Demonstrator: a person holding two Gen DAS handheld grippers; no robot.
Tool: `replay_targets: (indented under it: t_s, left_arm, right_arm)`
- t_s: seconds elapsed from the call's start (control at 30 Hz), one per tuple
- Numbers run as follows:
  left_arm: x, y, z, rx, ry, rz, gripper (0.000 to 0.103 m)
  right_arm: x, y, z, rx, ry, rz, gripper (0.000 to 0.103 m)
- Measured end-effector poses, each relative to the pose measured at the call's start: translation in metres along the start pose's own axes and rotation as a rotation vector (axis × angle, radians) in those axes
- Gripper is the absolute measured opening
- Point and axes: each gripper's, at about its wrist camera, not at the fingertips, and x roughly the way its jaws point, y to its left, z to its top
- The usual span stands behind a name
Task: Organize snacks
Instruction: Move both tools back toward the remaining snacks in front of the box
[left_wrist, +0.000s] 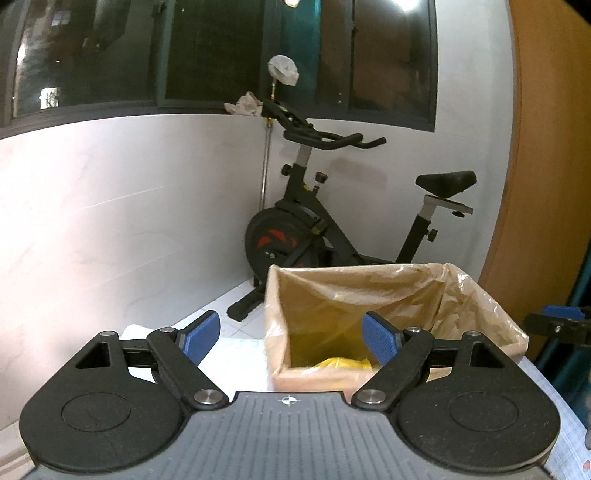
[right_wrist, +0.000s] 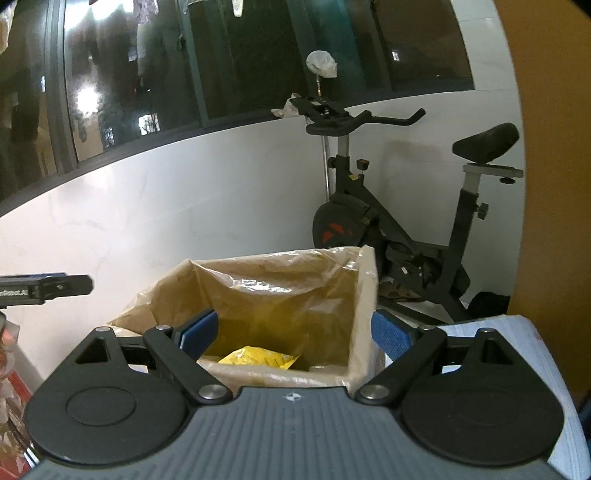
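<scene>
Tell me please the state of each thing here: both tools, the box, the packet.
left tool: open, holds nothing, in front of the box.
right tool: open, holds nothing, in front of the box.
box: upright, top open, lined with a clear plastic bag.
yellow packet: lies at the bottom of the box.
exercise bike: stands behind the box, nobody on it.

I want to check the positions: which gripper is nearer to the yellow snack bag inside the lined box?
Right, by a small margin. The right gripper points straight into the box over the yellow snack bag; the left gripper is off to the box's left.
</scene>
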Motion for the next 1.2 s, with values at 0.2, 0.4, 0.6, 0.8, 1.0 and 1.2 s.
replay_targets:
  t_s: [0.2, 0.4, 0.6, 0.8, 1.0, 1.2]
  left_arm:
    - [-0.022, 0.016, -0.015, -0.026, 0.001, 0.016, 0.086]
    - [-0.039, 0.029, -0.032, -0.033, 0.006, 0.047, 0.086]
    - [-0.048, 0.034, -0.059, -0.050, 0.036, 0.067, 0.086]
    - [-0.050, 0.036, -0.092, -0.089, 0.089, 0.073, 0.086]
    - [-0.050, 0.038, -0.120, -0.136, 0.143, 0.082, 0.086]
    - [-0.055, 0.035, -0.144, -0.167, 0.179, 0.072, 0.086]
  right_arm:
    - [-0.026, -0.008, -0.016, 0.042, -0.019, -0.014, 0.092]
    - [-0.043, -0.012, -0.035, 0.044, -0.013, -0.043, 0.092]
    - [-0.050, -0.005, -0.057, 0.006, 0.009, -0.054, 0.092]
    - [-0.048, 0.000, -0.079, 0.001, 0.040, -0.057, 0.092]
    - [-0.041, 0.005, -0.097, -0.029, 0.072, -0.059, 0.092]
    - [-0.034, 0.006, -0.116, -0.031, 0.120, -0.052, 0.092]
